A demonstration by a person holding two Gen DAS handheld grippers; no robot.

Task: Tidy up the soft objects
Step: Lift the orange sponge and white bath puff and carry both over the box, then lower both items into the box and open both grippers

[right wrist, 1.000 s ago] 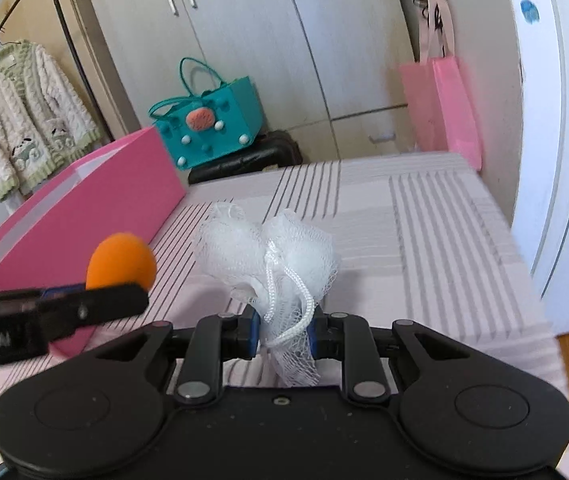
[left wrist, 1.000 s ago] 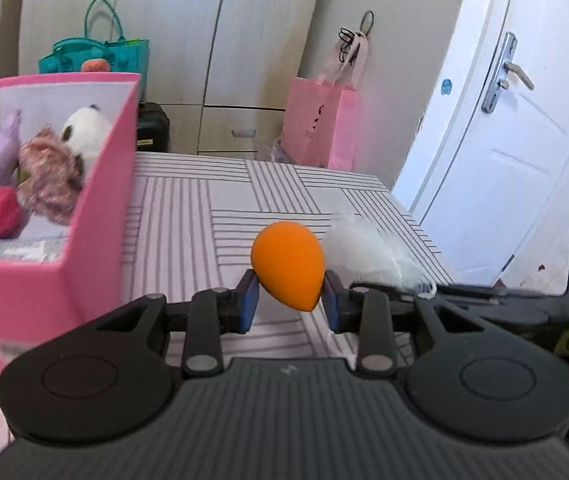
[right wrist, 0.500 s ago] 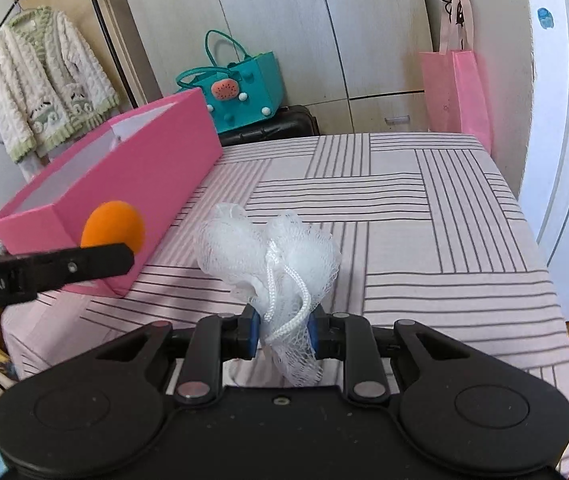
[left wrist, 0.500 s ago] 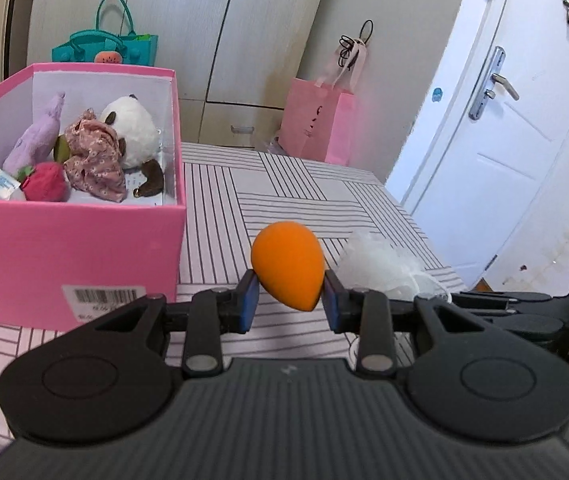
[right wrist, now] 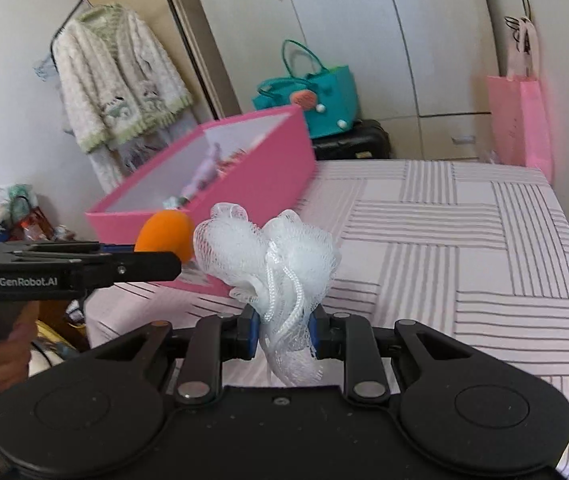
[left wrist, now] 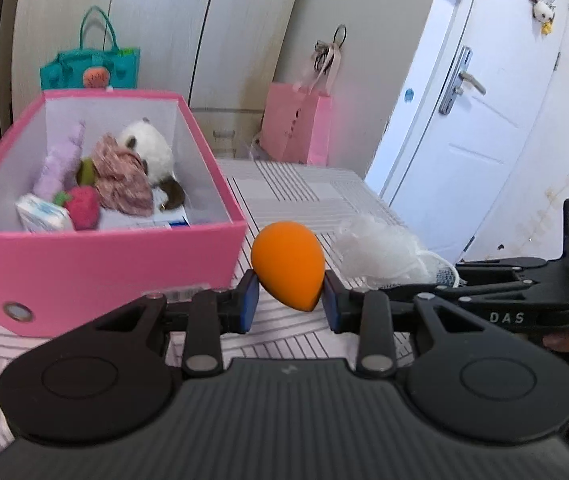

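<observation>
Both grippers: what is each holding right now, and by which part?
Left gripper pinches the orange sponge egg across its narrow lower end. Right gripper clamps the white mesh pouf at its gathered base, by the cord.

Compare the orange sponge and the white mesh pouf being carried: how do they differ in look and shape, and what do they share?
The orange sponge is smooth, solid and egg-shaped; the white mesh pouf is a frilly, see-through bunch with a cord loop. The sponge sits pointed end down in the left tool; the pouf is pinched low down in the right tool, ruffles spreading above. Both are soft, held clear of the striped table, near the pink box.
</observation>
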